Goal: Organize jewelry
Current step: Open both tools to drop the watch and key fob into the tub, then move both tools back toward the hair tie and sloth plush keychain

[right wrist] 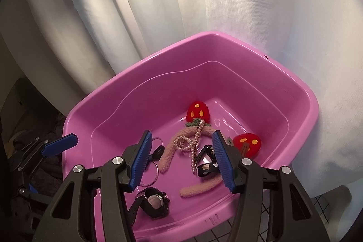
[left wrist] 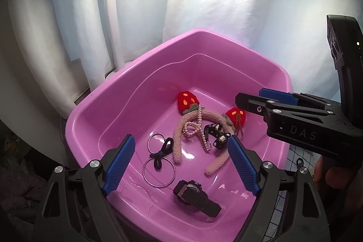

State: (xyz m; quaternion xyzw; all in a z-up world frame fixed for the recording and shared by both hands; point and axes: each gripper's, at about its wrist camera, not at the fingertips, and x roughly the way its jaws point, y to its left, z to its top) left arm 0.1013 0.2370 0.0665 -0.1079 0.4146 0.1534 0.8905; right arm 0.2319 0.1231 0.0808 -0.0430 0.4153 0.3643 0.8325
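A pink plastic basin [left wrist: 95,110] stands in front of white curtains [left wrist: 226,15], and all the jewelry lies on its floor. A fuzzy pink headband [left wrist: 179,140] with two red crocheted strawberries [left wrist: 187,100] arches across the middle, and a pearl necklace [left wrist: 199,128] is draped in loops over it. Just beside the necklace, inside the arch, sits a black ribbon hair clip with pale patches [left wrist: 215,135]. To the left lie two thin metal bangles [left wrist: 158,171], with a black hair tie [left wrist: 162,151] knotted between them and crossing their rims. Nearer the camera, a black digital watch [left wrist: 195,196] rests on its side, apart from the rest. The left hand-held gripper [left wrist: 181,165] hovers over the basin with its blue-padded jaws wide apart and nothing between them. The right hand-held gripper [right wrist: 181,162] hangs above the necklace and clip, its jaws parted to a middling width and empty; in the left wrist view it reaches in from the right over the basin's rim. A gridded dark surface [right wrist: 272,226] shows beneath the basin's near edge.
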